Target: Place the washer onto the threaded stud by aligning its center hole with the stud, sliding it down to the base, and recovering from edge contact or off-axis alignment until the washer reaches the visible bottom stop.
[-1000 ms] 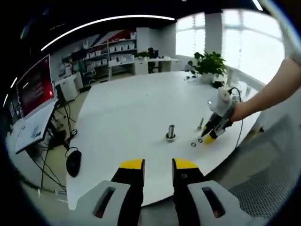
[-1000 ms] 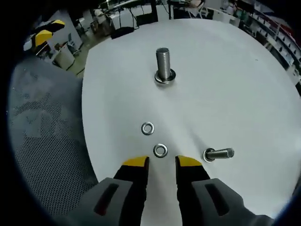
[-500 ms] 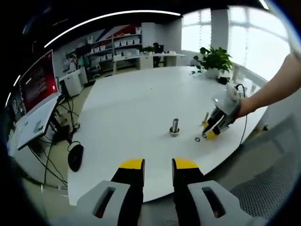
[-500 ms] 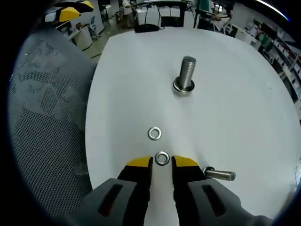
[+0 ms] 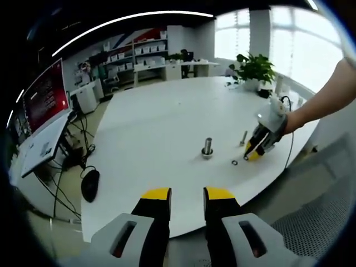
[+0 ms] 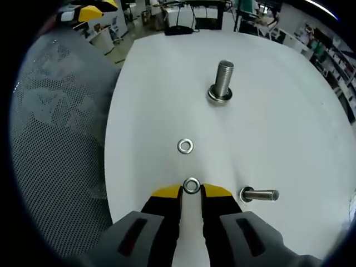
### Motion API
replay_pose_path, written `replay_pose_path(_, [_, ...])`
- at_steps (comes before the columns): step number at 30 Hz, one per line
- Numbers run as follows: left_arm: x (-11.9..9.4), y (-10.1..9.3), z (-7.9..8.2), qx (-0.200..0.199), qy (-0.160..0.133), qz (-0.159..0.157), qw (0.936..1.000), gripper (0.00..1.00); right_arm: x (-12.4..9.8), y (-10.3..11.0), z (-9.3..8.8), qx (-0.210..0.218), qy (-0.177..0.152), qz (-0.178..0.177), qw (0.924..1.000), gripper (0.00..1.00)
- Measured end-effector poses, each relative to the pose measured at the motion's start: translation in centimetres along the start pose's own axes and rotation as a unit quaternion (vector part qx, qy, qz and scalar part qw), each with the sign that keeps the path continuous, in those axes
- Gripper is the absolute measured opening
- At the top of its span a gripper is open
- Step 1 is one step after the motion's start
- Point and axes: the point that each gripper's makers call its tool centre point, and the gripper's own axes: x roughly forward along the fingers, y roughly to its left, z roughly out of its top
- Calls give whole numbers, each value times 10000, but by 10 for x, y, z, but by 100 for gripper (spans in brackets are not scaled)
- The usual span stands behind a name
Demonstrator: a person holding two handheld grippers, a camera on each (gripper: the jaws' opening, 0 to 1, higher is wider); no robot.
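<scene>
Washer: a small metal ring (image 6: 191, 185) lies flat on the white desk (image 6: 278, 128), right at the tips of the right tongs (image 6: 191, 191), between their yellow ends; whether it is lifted off the surface I cannot tell.
Right tongs: jaws nearly closed, with only a narrow gap, the washer sitting in that gap at the tips; contact looks likely but a firm grip cannot be confirmed. In the left gripper view these tongs (image 5: 250, 156) appear low over the desk near its edge, held by a person's hand (image 5: 276, 125).
Second washer: another ring (image 6: 185, 146) lies flat just ahead of the right tongs, apart from the first.
Threaded stud: it stands upright (image 6: 223, 82) on its head, well ahead of the right tongs and slightly to their right; it also shows ahead of the left tongs (image 5: 207, 148).
Lying bolt: a second bolt (image 6: 258, 195) rests on its side just right of the right tongs.
Left tongs: (image 5: 186, 195) jaws parted with a clear gap, holding nothing, hanging off the desk's near edge, well short of the stud.
</scene>
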Motion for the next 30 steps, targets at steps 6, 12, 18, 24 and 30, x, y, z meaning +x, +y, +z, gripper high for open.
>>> replay_pose_path(6, [1,2,-1,27,53,42,10000,21,0,2,-2,-247,397,165,9988,18])
replay_pose_path(12, [1,3,-2,40,70,79,9999,20,2,4,3,-322,917,161,9951,17])
replay_pose_path(18, [1,3,-3,65,101,99,9999,20,5,5,4,-844,1211,25,9890,17])
replay_pose_path(24, [2,5,-6,74,169,126,9997,20,5,4,4,-926,1649,64,9819,16])
replay_pose_path(30, [2,7,-7,92,200,180,9996,19,6,2,3,-942,2027,137,9746,15])
